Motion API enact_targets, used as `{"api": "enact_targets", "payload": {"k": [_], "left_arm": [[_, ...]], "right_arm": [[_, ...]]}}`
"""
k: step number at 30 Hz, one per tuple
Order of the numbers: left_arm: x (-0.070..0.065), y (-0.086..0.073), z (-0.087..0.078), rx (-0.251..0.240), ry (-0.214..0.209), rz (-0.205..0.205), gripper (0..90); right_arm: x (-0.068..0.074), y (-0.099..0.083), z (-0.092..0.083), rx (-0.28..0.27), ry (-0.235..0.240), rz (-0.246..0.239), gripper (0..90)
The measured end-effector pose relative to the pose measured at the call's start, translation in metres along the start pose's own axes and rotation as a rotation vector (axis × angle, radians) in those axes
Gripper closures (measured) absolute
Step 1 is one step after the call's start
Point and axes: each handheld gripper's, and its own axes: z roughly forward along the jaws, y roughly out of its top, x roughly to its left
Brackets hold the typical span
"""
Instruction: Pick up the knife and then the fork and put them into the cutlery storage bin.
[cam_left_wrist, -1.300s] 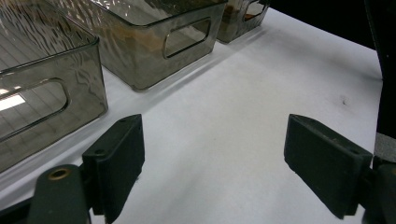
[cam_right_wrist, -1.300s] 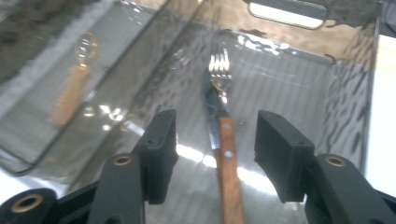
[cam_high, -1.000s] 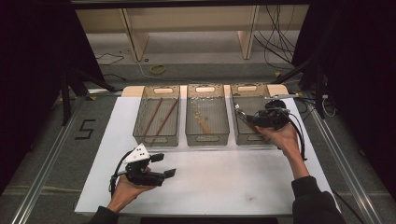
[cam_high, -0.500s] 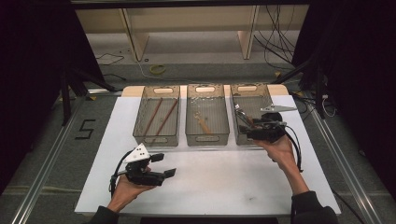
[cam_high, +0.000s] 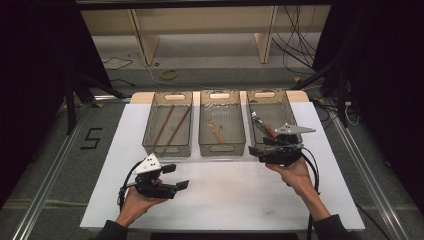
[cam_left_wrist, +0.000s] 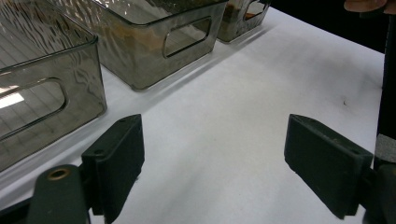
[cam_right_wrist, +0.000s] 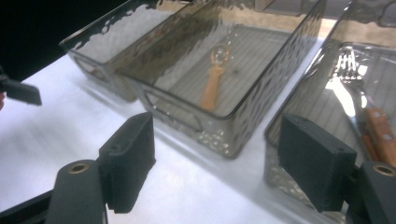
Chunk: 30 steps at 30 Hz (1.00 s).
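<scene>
A: My right gripper (cam_high: 257, 151) sits right of centre in the high view, hand under it, grey plate on top, at the near end of the right smoked clear plastic bin (cam_high: 289, 107). Its jaws have just been opening; they stand wide apart, nothing between them.

B: And the cutlery?

A: A wooden-handled fork (cam_right_wrist: 362, 107) lies in that bin at the right edge of the right gripper view, tines toward the frame top, long axis along the bin. A wooden-handled small utensil (cam_right_wrist: 214, 79) lies lengthwise in the middle smoked bin (cam_right_wrist: 243, 109).

B: Left side?

A: My left gripper (cam_high: 175, 177) rests low left on the white table sheet (cam_high: 235, 195), jaws spread, empty. Open sheet lies between both hands; the bins line its far edge.
</scene>
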Motion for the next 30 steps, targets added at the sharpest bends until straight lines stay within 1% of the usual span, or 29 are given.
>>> {"api": "enact_targets", "payload": {"k": [1, 3, 7, 9, 14, 16, 19, 22, 24, 30], "left_arm": [[0.0, 0.0, 0.0, 0.001, -0.001, 0.001, 19.4], [-0.001, -0.001, -0.001, 0.002, -0.002, 0.004, 19.4], [-0.001, -0.002, -0.002, 0.007, -0.004, 0.009, 19.4], [-0.001, -0.002, -0.002, 0.008, -0.006, 0.011, 19.4], [-0.001, -0.001, -0.002, 0.008, -0.01, 0.007, 19.4], [-0.001, -0.002, -0.001, 0.011, -0.013, 0.004, 19.4], [-0.001, -0.002, -0.001, 0.008, -0.017, 0.003, 19.4], [-0.001, -0.002, -0.001, 0.009, -0.02, 0.003, 19.4], [-0.002, -0.002, -0.001, 0.011, -0.025, 0.005, 19.4], [-0.004, -0.002, -0.001, 0.013, -0.034, 0.009, 19.3]], "right_arm": [[0.002, -0.002, 0.0, -0.003, 0.004, -0.004, 27.9], [0.005, -0.005, -0.002, -0.012, 0.016, 0.004, 27.7], [0.011, -0.012, -0.007, -0.023, 0.033, -0.009, 27.1], [0.012, -0.016, -0.008, -0.03, 0.035, -0.014, 26.9], [0.016, -0.025, -0.012, -0.045, 0.058, -0.012, 26.5], [0.018, -0.029, -0.013, -0.047, 0.061, -0.019, 26.2], [0.021, -0.035, -0.017, -0.063, 0.068, -0.018, 26.1], [0.022, -0.041, -0.021, -0.075, 0.074, -0.028, 25.9], [0.023, -0.045, -0.022, -0.078, 0.072, -0.034, 25.2], [0.022, -0.057, -0.027, -0.091, 0.068, -0.03, 24.6]]}}
